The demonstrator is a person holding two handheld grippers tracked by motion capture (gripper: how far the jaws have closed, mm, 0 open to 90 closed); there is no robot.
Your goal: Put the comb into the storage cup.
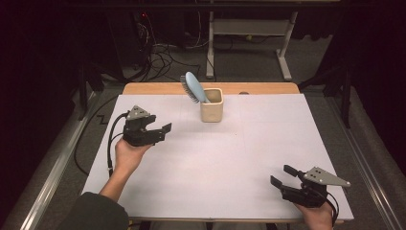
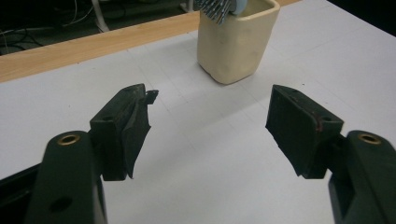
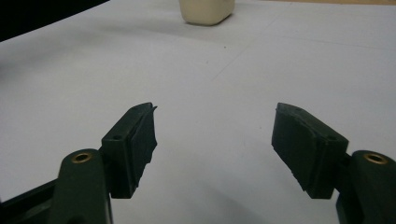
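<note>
Nearest the high camera, a dark sleeve (image 1: 95, 213) comes in at the bottom left, and the person's left hand (image 1: 125, 154) holds the left gripper (image 1: 160, 129) above the white table (image 1: 230, 158), over its left part. At the near right corner the right hand (image 1: 318, 215), cut off by the bottom edge, holds the right gripper (image 1: 282, 175). Both grippers have their jaws spread wide with nothing between them; in each gripper view only bare white surface lies between the two black pads. Toward the far middle of the table stands a cream square cup (image 1: 211, 105), upright, with a light blue hairbrush (image 1: 194, 86) leaning out of it to the left, bristles facing left and down. Nothing stands between the left gripper and the cup, which sits ahead of its jaws and slightly right in the left gripper view, its top and the brush cropped by the frame. From the right gripper the cup is well apart, only its base visible. Beyond the table, tangled cables (image 1: 160, 60) and a white desk frame (image 1: 249, 43) stand in shadow, hard to make out.
</note>
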